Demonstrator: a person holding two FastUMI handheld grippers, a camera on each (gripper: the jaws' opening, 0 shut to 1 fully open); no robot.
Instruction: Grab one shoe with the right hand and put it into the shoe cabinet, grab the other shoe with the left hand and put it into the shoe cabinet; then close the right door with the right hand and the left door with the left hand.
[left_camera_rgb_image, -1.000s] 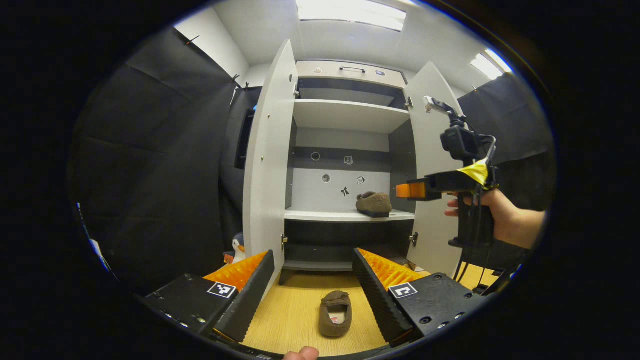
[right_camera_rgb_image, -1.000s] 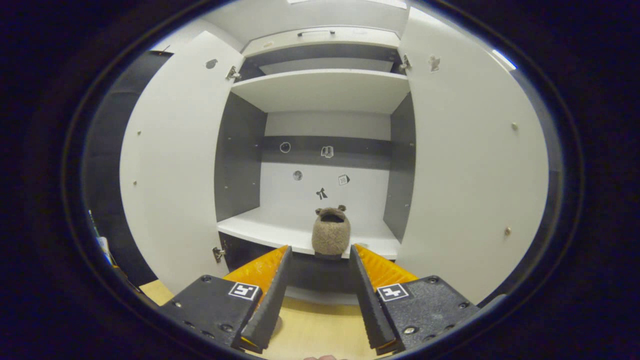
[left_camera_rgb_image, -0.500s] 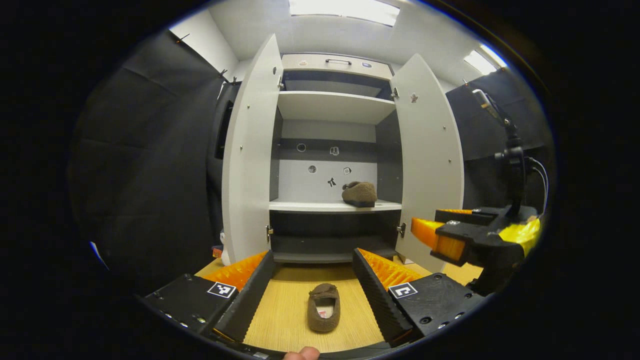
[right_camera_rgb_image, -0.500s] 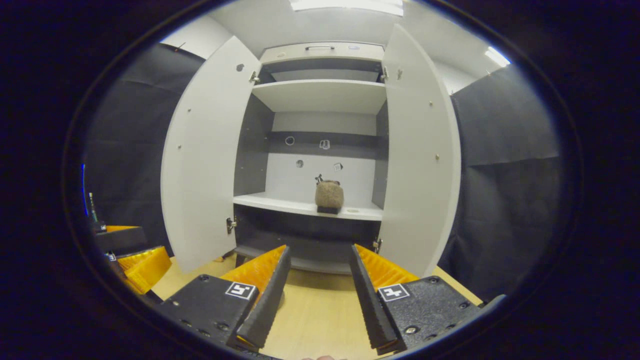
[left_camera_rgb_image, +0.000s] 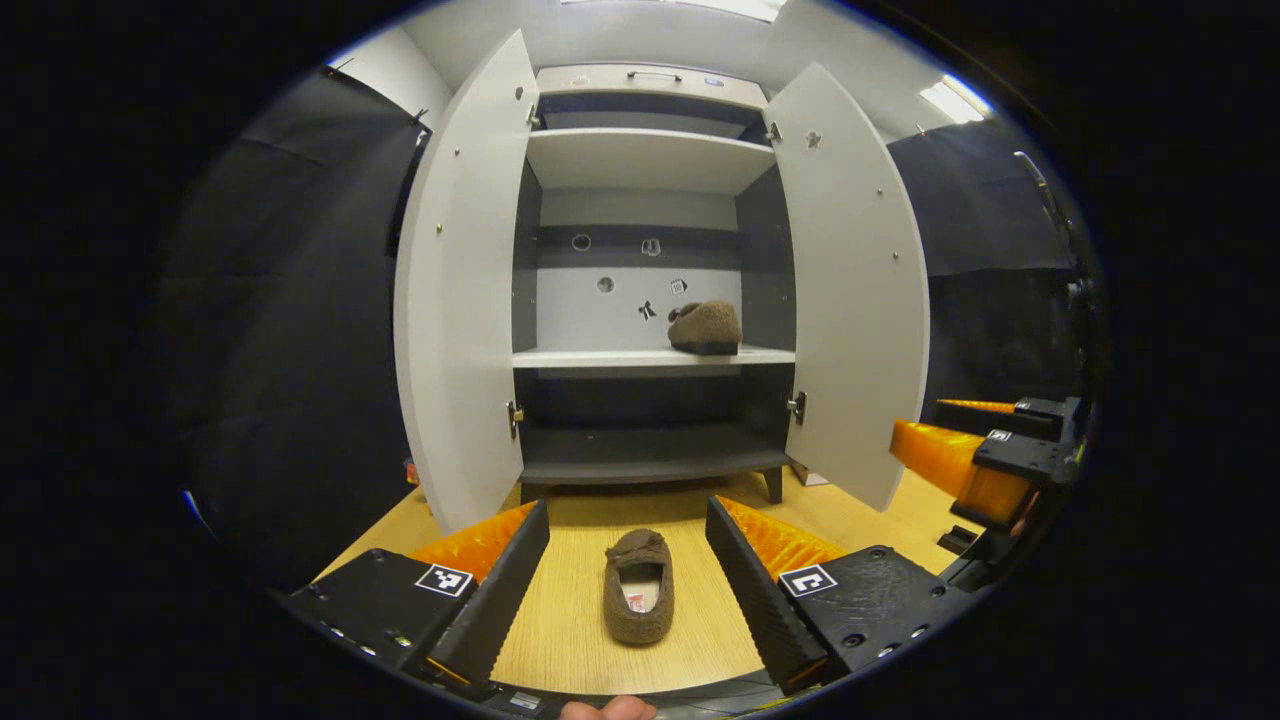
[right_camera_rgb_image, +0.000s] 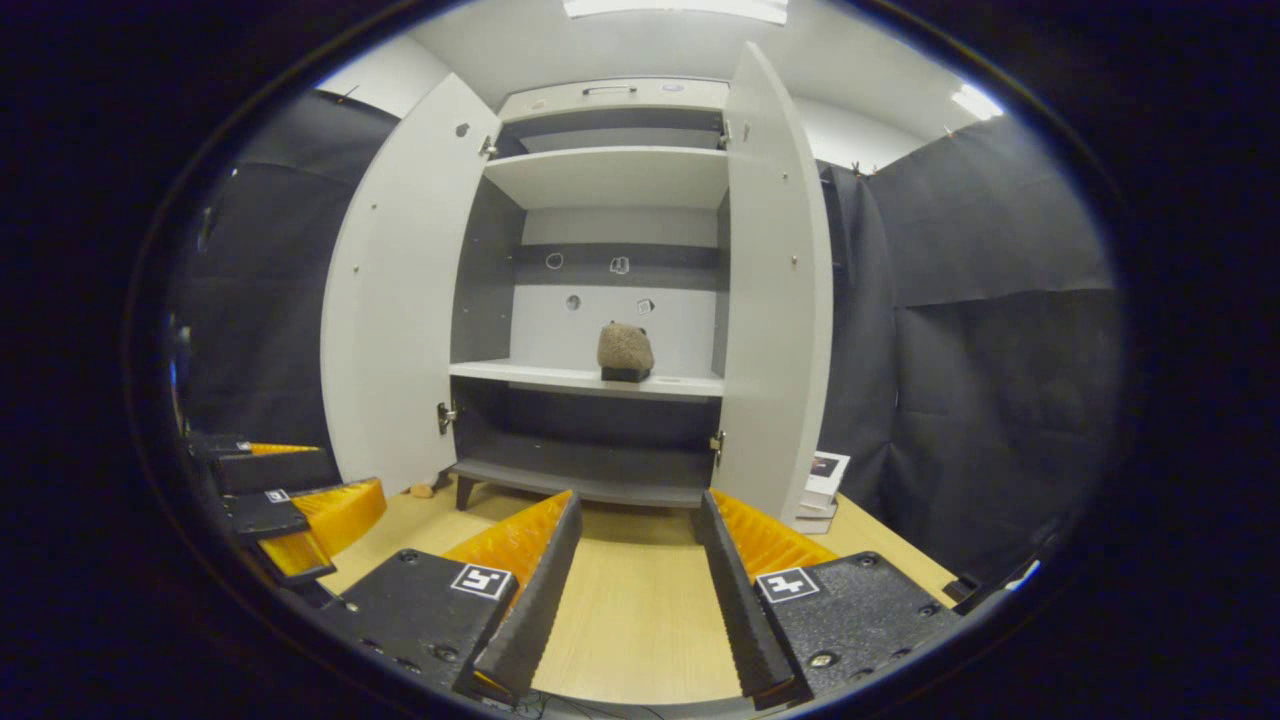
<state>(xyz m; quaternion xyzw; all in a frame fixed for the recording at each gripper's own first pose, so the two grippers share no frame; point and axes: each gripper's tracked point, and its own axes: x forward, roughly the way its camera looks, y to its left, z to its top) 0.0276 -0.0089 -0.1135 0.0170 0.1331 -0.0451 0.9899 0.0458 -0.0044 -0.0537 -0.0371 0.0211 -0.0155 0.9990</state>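
Left gripper (left_camera_rgb_image: 628, 530) hangs fingers apart over the floor slipper (left_camera_rgb_image: 638, 598) at 6 o'clock; a soft toe-end pinch could slip. Right gripper (right_camera_rgb_image: 630, 530) empty, fingers apart.

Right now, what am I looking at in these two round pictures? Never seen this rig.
No robot: a person holds a two-finger gripper in each hand, and a fisheye camera rides on each. The left gripper view looks along the left gripper, jaws open, with a brown slipper lying on the wooden floor between them. The right gripper shows at its right edge. The right gripper view looks along the right gripper, jaws open, nothing held. Ahead stands a shoe cabinet with both doors open and the other slipper on its middle shelf.
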